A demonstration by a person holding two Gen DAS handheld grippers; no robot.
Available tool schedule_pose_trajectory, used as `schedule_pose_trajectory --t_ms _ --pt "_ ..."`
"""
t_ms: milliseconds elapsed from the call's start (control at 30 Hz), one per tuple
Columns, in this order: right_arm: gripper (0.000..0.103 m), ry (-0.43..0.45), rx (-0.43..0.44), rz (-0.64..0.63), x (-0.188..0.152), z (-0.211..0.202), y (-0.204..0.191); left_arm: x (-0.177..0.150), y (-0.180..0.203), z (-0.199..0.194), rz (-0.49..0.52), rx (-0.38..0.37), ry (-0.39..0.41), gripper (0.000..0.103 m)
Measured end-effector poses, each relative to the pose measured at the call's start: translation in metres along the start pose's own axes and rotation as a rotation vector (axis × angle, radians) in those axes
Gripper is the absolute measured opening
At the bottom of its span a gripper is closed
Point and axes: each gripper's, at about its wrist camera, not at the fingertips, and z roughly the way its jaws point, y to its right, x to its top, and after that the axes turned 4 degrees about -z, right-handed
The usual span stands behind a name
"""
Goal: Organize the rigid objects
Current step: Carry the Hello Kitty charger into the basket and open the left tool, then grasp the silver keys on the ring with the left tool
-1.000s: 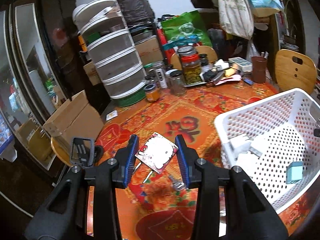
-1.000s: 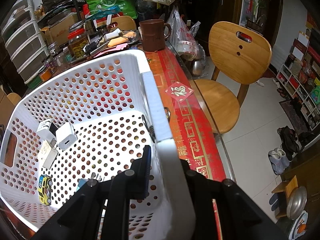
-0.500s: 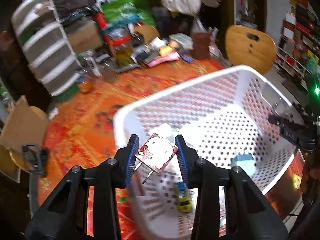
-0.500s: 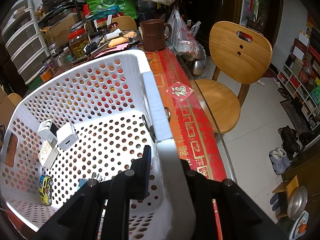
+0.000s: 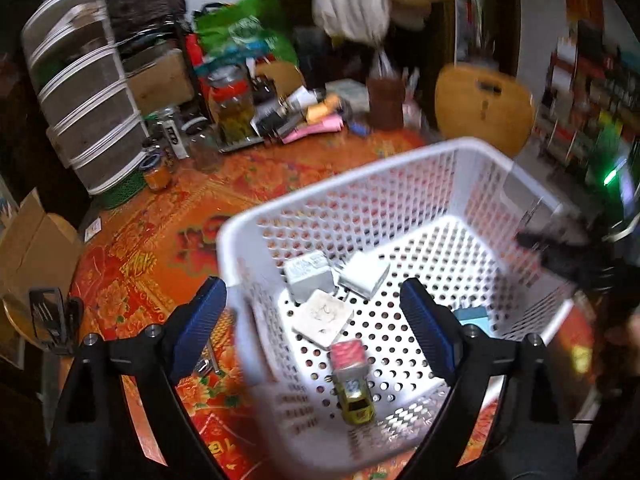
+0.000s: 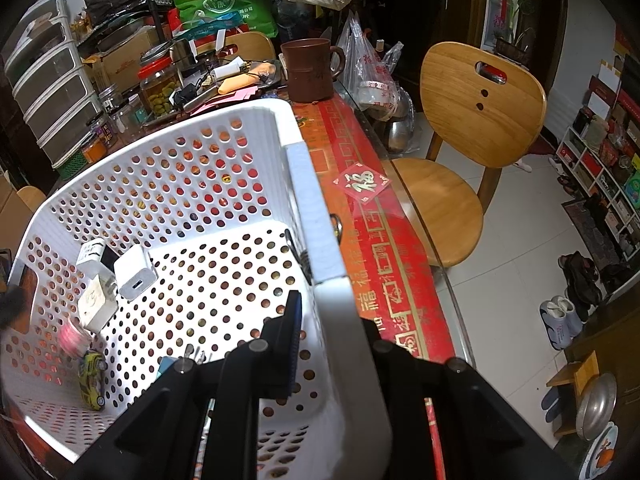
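— Looking down from the left gripper [image 5: 316, 320]: it tilts steeply over the near edge of the white basket [image 5: 400, 160], and its jaws are swinging open, already wide. One blue pad sits outside the basket's near wall, the other over the inside. Nothing is pressed between them.

— And the pink card it was carrying?

— A second ago it was pinched between the pads while the gripper hung over the red tablecloth [image 5: 160, 232], left of the basket. Half a second ago it was still pinched, but already above the basket. Now the pink card [image 5: 348, 356] is blurred, free of the pads, low in the basket just above the yellow toy car [image 5: 356, 398].

— What else lies in there?

— Three white chargers [image 5: 324, 316] bunched near the middle of the floor, and a small teal box [image 5: 474, 316] behind the right pad.

— The right gripper [image 6: 320, 344]?

— Angled downward at the basket's far side, clamped narrow on the basket's rim, one pad inside the wall and one outside. It looks the same as in both earlier views; the basket has not shifted either.

— Does its camera catch the drop?

— Yes, as a pink smear beside the chargers, right over the toy car.
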Motion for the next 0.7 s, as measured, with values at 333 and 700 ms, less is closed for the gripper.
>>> schedule_pose_trajectory --t_ms 333,700 --pt "0.018 -0.001 -0.004 -0.003 -0.001 0.002 0.001 -0.062 -0.165 0.028 -0.264 0.113 -0.096 0.102" --pt "0.018 -0.007 -0.024 -0.007 -0.002 0.002 0.002 -0.105 -0.183 0.119 -0.291 0.129 -0.229 0.092"
